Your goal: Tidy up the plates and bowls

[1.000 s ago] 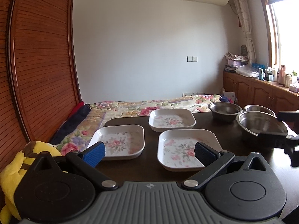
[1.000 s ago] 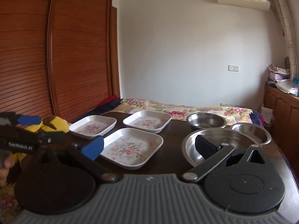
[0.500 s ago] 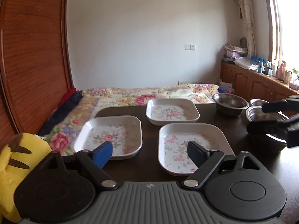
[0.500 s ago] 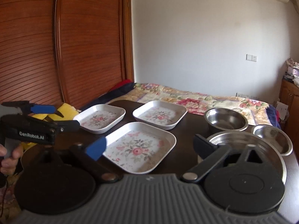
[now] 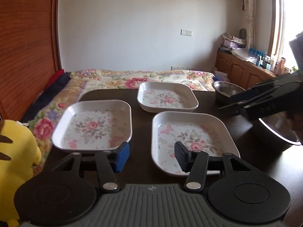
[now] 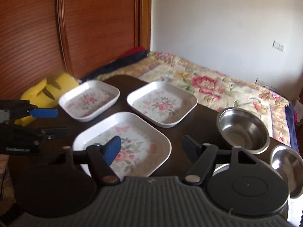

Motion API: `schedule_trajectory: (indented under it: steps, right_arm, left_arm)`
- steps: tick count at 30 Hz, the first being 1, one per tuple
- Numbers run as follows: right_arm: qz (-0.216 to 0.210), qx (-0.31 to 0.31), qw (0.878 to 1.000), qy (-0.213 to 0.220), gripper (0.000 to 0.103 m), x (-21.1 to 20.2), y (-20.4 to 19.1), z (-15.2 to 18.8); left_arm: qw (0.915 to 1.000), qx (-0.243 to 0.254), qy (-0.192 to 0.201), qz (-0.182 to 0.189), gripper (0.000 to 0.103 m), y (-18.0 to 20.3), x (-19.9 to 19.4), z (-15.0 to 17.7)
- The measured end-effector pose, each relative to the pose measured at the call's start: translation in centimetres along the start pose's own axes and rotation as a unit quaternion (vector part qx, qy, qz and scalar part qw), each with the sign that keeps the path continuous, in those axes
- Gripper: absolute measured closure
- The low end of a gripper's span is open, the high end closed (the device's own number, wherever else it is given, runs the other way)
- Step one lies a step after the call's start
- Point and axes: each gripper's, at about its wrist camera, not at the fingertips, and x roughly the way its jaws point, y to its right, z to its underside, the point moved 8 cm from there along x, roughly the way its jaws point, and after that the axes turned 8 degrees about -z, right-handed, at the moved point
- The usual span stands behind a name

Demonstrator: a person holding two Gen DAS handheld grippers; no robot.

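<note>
- Dark wooden table (image 5: 142,98): three square white floral plates (image 5: 94,124), glossy, rounded corners.
- Round steel bowls (image 6: 243,130) set alongside.
- Left gripper (image 5: 151,157), right gripper (image 6: 151,147): jaws just narrowed, half-open, nothing held.

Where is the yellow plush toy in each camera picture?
Left wrist view: the yellow plush toy fills the far left edge, low down.
Right wrist view: it sits left of centre, behind the left-most white floral square plate.
Shared landmark: that same plate lies beside the toy in both.
</note>
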Motion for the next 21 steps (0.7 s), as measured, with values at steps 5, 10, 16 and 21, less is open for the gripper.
schedule_trajectory:
  steps: [5, 10, 16, 21]
  right_arm:
    - [-0.01, -0.01, 0.999, -0.044, 0.048, 2.4, 0.7, -0.3]
    - [-0.018, -0.013, 0.996, -0.091, 0.054, 4.2, 1.3, 0.0]
    - [-0.026, -0.013, 0.991, -0.132, 0.059, 5.1, 1.9, 0.3]
    - [-0.03, -0.01, 0.988, -0.152, 0.063, 5.6, 2.2, 0.4]
  left_arm:
    - [0.9997, -0.009, -0.02, 0.015, 0.034, 0.1, 0.7, 0.4]
    - [0.9992, -0.009, -0.03, 0.023, 0.037, 0.1, 1.1, 0.5]
    - [0.9984, -0.011, -0.044, 0.034, 0.038, 0.3, 1.7, 1.0]
    - [0.998, -0.011, -0.052, 0.035, 0.042, 0.2, 2.2, 1.3]
